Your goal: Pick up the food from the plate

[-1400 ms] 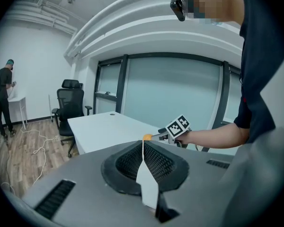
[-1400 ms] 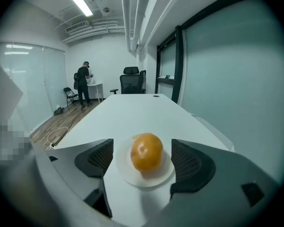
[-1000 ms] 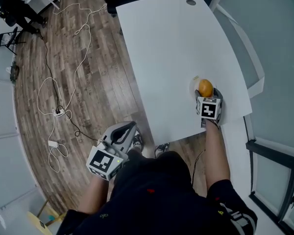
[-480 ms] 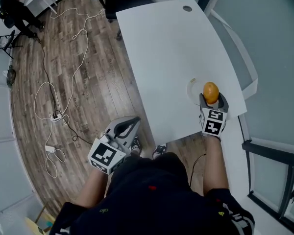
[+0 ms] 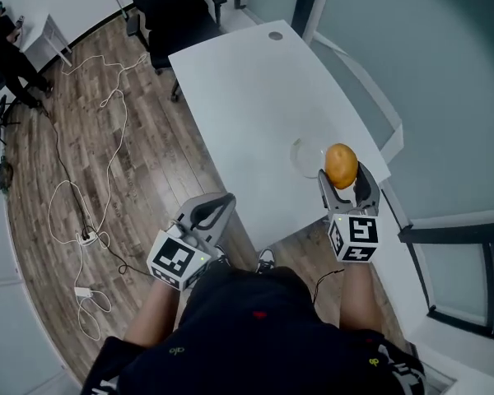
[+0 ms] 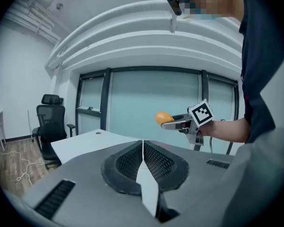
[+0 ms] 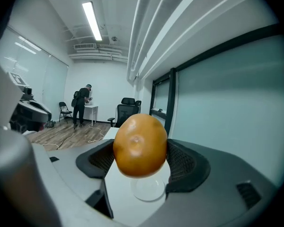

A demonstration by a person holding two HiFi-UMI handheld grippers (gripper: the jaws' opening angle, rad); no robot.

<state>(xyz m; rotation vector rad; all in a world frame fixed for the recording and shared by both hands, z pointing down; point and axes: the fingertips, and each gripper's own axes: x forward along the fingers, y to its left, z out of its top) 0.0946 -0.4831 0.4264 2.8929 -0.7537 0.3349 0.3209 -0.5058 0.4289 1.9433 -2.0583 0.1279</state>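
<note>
An orange [image 5: 341, 164] [image 7: 140, 145] is clamped between the jaws of my right gripper [image 5: 343, 181] [image 7: 141, 161], lifted above the white table [image 5: 255, 105]. Below it lies a small clear plate [image 5: 307, 156] [image 7: 148, 190], with nothing on it, near the table's right front corner. From the left gripper view the orange [image 6: 164, 118] shows in the right gripper [image 6: 177, 123] against the glass wall. My left gripper [image 5: 215, 212] [image 6: 143, 150] hangs off the table's near left edge over the wood floor, jaws shut with nothing between them.
A black office chair [image 5: 171, 15] stands at the table's far end. White cables [image 5: 90, 155] trail over the wood floor at left. A person [image 5: 6, 48] stands by a small white table far left. A glass wall runs along the table's right side.
My right gripper has lifted the orange up off the plate and drawn it toward me. The head view has shifted; the left gripper holds about where it was.
</note>
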